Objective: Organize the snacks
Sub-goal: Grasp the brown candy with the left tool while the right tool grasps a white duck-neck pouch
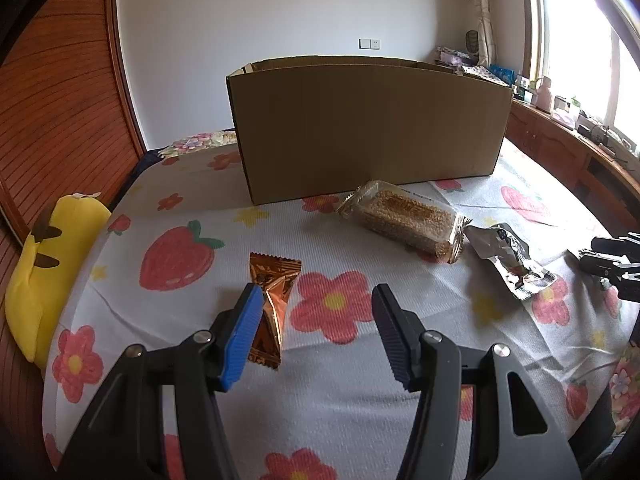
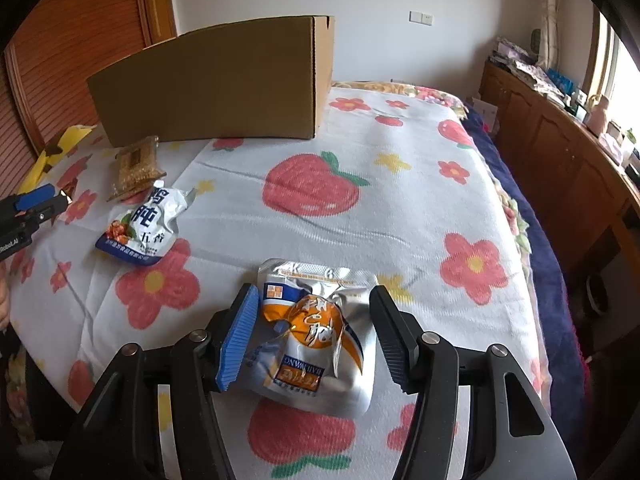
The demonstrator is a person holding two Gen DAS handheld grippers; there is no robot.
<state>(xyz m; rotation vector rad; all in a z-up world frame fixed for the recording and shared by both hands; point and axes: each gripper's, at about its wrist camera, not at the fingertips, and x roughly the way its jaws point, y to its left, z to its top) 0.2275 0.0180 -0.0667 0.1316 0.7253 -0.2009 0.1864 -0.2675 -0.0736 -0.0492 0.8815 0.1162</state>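
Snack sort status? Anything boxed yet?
Done: nothing visibly; the cardboard box interior is hidden. In hand: left gripper is open by the gold wrapper; right gripper is open around the orange-silver pouch. Left: those, the sesame bar and the blue-white pouch, all on the bedspread.

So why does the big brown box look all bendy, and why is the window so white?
Left wrist view: the fisheye lens bows the cardboard box and blackens the corners; daylight washes out the window. Right wrist view: the same bending curves the box, and the silver snack pouch glints with glare.
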